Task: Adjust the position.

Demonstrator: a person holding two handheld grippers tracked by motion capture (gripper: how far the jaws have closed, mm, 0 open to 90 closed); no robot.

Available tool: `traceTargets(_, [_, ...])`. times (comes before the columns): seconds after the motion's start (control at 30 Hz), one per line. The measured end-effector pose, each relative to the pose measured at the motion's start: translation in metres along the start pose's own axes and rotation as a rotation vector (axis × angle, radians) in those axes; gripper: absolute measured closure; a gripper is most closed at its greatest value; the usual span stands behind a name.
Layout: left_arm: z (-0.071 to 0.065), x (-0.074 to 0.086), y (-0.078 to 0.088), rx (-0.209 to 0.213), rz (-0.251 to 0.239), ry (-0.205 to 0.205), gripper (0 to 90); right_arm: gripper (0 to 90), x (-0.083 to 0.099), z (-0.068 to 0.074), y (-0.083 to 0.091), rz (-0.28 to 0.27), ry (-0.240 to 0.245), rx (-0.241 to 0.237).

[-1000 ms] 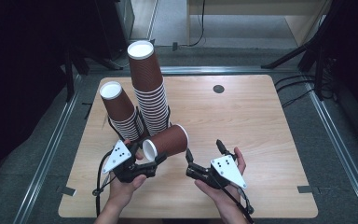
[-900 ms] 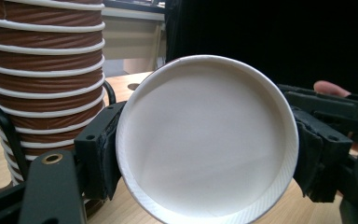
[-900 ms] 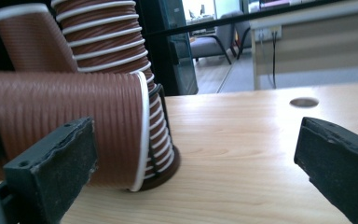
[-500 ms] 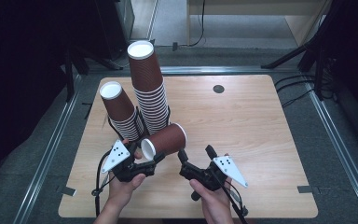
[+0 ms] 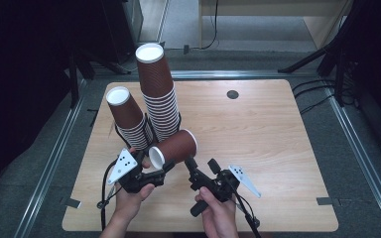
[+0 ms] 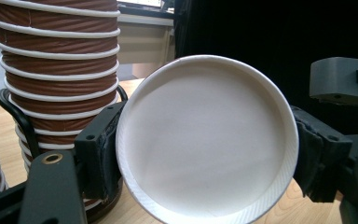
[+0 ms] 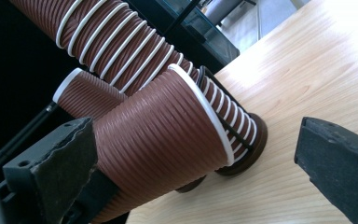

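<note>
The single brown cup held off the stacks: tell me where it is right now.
In the high view the single brown cup lies on its side above the table's near left part, clamped at its base end by the left gripper, just in front of the two cup stacks.

Light wooden table [image 5: 278, 129], grey floor [image 5: 362, 163], dark surroundings, pale wood furniture [image 5: 273, 15] behind
</note>
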State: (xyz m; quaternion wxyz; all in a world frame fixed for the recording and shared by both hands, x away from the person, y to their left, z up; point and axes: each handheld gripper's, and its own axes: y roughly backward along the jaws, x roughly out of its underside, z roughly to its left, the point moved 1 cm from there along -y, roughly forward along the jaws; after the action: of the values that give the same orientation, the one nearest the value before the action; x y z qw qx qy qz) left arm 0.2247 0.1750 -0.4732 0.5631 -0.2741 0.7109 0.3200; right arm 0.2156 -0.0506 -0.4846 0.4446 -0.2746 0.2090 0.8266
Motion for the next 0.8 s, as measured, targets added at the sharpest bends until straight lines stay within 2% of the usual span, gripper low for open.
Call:
traceTargets(0.27, [0.0, 0.001, -0.001, -0.005, -0.005, 0.0, 22.9, 0.0, 0.002, 0.001, -0.005, 0.01, -0.084, 0.004])
traceTargets(0.3, [-0.001, 0.001, -0.001, -0.005, -0.005, -0.001, 22.8, 0.0, 0.003, 0.001, -0.006, 0.029, -0.127, 0.004])
traceTargets(0.33, [-0.001, 0.001, -0.001, -0.005, -0.005, -0.002, 22.8, 0.0, 0.003, 0.001, -0.006, 0.029, -0.127, 0.004])
traceTargets(0.43, [-0.003, 0.001, -0.001, -0.004, -0.007, -0.006, 22.9, 0.0, 0.005, 0.002, -0.008, 0.046, -0.182, -0.006])
traceTargets(0.47, [-0.003, 0.001, -0.001, -0.004, -0.007, -0.01, 22.9, 0.0, 0.005, 0.002, -0.008, 0.046, -0.182, -0.006])
traceTargets(0.5, [-0.003, 0.001, -0.001, -0.004, -0.007, -0.012, 22.9, 0.0, 0.005, 0.003, -0.009, 0.064, -0.234, -0.016])
traceTargets(0.53, [-0.003, 0.001, -0.001, -0.004, -0.006, -0.013, 22.9, 0.0, 0.005, 0.003, -0.009, 0.064, -0.234, -0.016])
traceTargets(0.57, [-0.003, 0.001, -0.001, -0.004, -0.006, -0.014, 22.8, 0.0, 0.006, 0.003, -0.011, 0.069, -0.263, -0.021])
traceTargets(0.63, [-0.004, 0.001, -0.001, -0.004, -0.007, -0.015, 22.8, 0.0, 0.007, 0.002, -0.012, 0.073, -0.274, -0.019])
traceTargets(0.73, [-0.003, 0.002, -0.001, -0.005, -0.008, -0.016, 22.8, 0.0, 0.009, 0.002, -0.015, 0.084, -0.325, -0.023])
traceTargets(0.8, [-0.003, 0.002, -0.001, -0.006, -0.009, -0.017, 22.8, 0.0, 0.01, 0.002, -0.016, 0.087, -0.332, -0.023])
